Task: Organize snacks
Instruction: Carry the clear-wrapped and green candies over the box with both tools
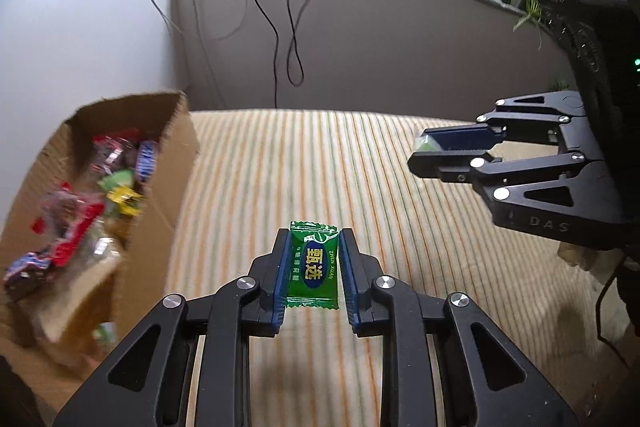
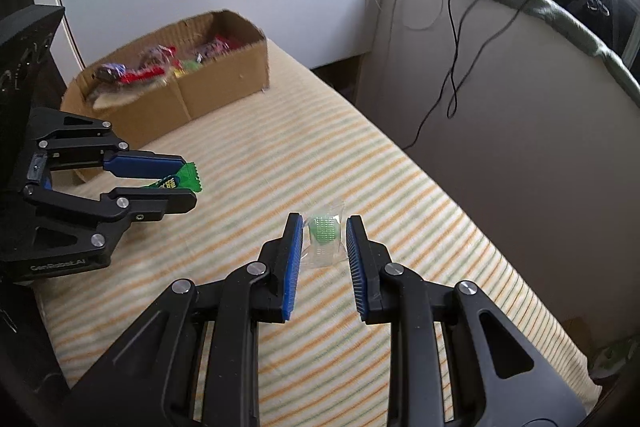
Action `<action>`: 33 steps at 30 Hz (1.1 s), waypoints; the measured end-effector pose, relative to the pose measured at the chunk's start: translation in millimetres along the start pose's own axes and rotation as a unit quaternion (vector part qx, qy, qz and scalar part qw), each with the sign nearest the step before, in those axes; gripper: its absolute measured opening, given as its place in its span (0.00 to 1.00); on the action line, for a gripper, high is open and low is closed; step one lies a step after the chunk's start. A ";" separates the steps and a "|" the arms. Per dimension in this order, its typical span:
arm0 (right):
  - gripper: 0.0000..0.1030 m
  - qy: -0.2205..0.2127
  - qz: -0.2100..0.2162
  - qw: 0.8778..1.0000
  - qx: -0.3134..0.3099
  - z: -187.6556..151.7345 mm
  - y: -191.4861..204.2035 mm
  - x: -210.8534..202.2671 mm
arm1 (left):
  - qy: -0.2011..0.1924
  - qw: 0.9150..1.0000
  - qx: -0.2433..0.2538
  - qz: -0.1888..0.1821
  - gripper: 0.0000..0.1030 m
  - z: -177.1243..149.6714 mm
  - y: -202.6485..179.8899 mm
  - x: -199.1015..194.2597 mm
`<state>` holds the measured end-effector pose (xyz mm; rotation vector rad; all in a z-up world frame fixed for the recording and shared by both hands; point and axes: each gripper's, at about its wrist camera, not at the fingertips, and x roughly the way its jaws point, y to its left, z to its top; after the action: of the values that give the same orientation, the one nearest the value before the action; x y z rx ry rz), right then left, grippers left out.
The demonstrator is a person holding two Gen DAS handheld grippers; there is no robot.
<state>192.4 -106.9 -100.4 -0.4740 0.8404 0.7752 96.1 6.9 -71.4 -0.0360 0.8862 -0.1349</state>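
Between the blue pads of the left gripper sits a green candy packet with a dark blue oval label, pinched at both long edges and held off the striped cloth; its crimped far end pokes out past the fingertips. From the right wrist view the same gripper shows side-on, with the packet jutting from its narrow gap. To the left of this gripper, and a little ahead, stands the cardboard box, open on top and holding a jumble of red, blue, green and yellow wrapped snacks; these are blurred.

Off to its right hangs the right gripper, pointing toward the left one and well apart from it. Its own camera shows the jaws closed most of the way around a clear-wrapped green sweet. Whether the pads actually press the wrapper cannot be told, since a slim gap shows on each side. Seen from the left wrist, a bit of that sweet peeps out at the fingertips. Black cables hang down the wall beyond the cloth.
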 end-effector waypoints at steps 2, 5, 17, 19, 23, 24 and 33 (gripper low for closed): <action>0.23 -0.005 0.000 1.000 -0.005 9.4 7.4 -2.6 | -0.011 1.000 -0.005 0.003 0.21 -0.1 7.9 -8.2; 0.23 -0.013 0.004 1.000 -0.010 21.8 18.6 -5.4 | -0.024 1.000 -0.010 0.009 0.21 3.2 22.2 -20.8; 0.23 -0.032 0.032 0.998 -0.038 83.0 82.2 9.7 | -0.062 0.996 -0.043 0.039 0.21 -2.0 81.4 -66.3; 0.23 -0.034 0.037 0.998 -0.041 91.8 91.2 14.4 | -0.066 0.996 -0.049 0.044 0.21 -2.6 91.4 -70.6; 0.23 -0.034 0.046 0.997 -0.047 108.9 108.2 24.5 | -0.071 0.994 -0.059 0.050 0.21 -6.2 104.3 -77.6; 0.23 -0.033 0.048 0.997 -0.049 113.1 112.6 28.0 | -0.072 0.994 -0.060 0.051 0.21 -7.0 106.0 -78.9; 0.23 -0.024 0.058 0.997 -0.047 133.9 127.1 53.5 | -0.077 0.992 -0.076 0.059 0.21 -12.6 126.7 -83.9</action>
<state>181.9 83.2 -73.8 -0.4919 0.7947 0.9323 46.9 143.8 -25.8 -0.1335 0.7418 0.0464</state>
